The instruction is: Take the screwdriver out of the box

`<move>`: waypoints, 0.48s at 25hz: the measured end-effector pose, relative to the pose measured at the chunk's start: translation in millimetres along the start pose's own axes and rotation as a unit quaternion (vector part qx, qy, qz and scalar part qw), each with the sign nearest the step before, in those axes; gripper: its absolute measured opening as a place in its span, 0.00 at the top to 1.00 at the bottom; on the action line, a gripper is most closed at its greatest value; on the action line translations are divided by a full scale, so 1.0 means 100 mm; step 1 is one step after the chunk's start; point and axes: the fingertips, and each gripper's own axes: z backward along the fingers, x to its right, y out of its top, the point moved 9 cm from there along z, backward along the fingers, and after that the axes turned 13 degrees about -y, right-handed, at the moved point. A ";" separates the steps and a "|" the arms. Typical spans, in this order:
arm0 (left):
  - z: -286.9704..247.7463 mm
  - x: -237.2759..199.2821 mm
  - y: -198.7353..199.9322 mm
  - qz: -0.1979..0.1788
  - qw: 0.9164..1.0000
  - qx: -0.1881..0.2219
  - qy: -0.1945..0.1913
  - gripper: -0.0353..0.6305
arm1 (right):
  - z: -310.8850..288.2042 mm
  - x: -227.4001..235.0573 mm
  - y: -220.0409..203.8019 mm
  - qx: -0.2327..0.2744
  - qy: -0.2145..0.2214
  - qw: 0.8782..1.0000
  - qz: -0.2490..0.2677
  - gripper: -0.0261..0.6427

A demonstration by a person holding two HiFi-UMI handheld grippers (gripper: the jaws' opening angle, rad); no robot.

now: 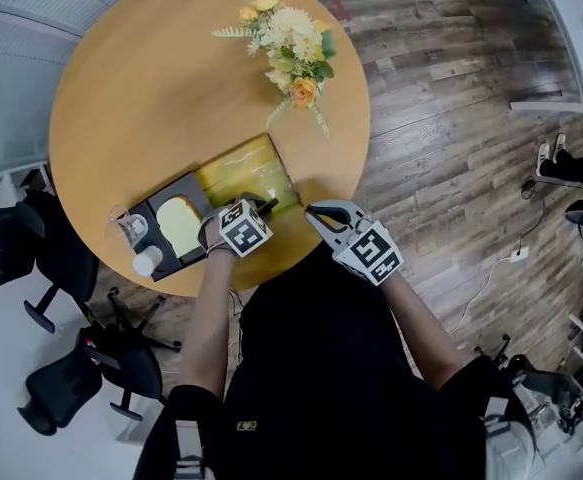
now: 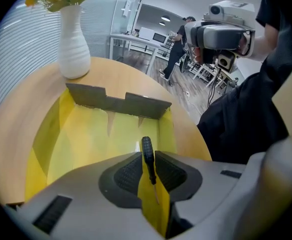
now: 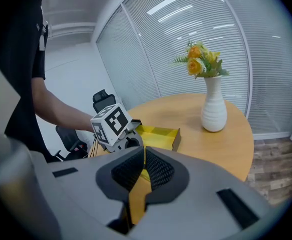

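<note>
An open yellow box (image 1: 243,168) lies on the round wooden table (image 1: 141,88), just in front of me. My left gripper (image 1: 267,206) is at the box's near edge. In the left gripper view it (image 2: 149,160) is shut on the black knurled handle of a small screwdriver (image 2: 146,148), whose thin shaft points back toward the camera, above the yellow box floor (image 2: 85,134). My right gripper (image 1: 312,212) hovers at the table edge right of the box, apart from it. Its jaws (image 3: 143,158) are shut with nothing between them.
A white vase of flowers (image 1: 289,43) stands at the table's far side, behind the box. A black tray (image 1: 161,208) with a pale insert and small white items (image 1: 146,261) lies left of the box. Black office chairs (image 1: 11,258) stand left of the table.
</note>
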 end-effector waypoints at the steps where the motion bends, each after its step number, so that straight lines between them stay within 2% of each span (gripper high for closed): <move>1: 0.00 0.00 0.02 -0.002 1.000 -0.001 0.001 0.82 | 0.00 -0.01 0.00 -0.001 0.001 1.000 0.000 0.95; 6: -0.02 0.01 0.11 -0.015 1.000 -0.010 0.012 0.83 | 0.01 -0.02 -0.01 0.001 -0.002 1.000 0.001 0.95; 12: -0.07 -0.01 0.12 -0.014 1.000 -0.021 0.018 0.83 | 0.02 -0.03 -0.05 -0.005 -0.002 1.000 0.002 0.95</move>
